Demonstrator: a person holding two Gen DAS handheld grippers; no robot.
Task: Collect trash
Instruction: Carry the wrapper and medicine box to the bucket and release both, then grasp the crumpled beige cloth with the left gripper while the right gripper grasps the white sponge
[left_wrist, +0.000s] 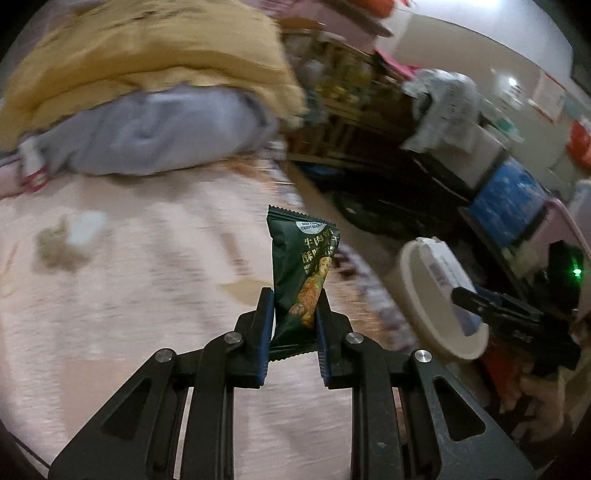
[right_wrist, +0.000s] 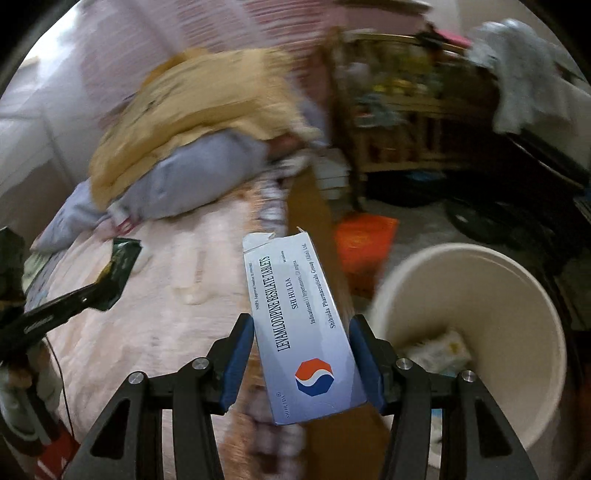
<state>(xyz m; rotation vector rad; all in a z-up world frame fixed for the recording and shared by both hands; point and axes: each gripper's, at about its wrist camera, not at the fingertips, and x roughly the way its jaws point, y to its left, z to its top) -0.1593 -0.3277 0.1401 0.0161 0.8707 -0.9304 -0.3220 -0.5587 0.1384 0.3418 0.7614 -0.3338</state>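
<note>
Left gripper (left_wrist: 294, 299) pinching snack wrapper (left_wrist: 301, 273), right gripper (right_wrist: 302, 326) clamping medicine box (right_wrist: 299, 325)

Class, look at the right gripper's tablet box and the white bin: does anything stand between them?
Nothing visible does. The tablet box is clamped in the right gripper, and the white bin stands open just to its right, with only some trash at its bottom.

dark green snack packet (left_wrist: 301, 273); white-blue tablet box (right_wrist: 301, 325); cream bin (right_wrist: 476, 332).
</note>
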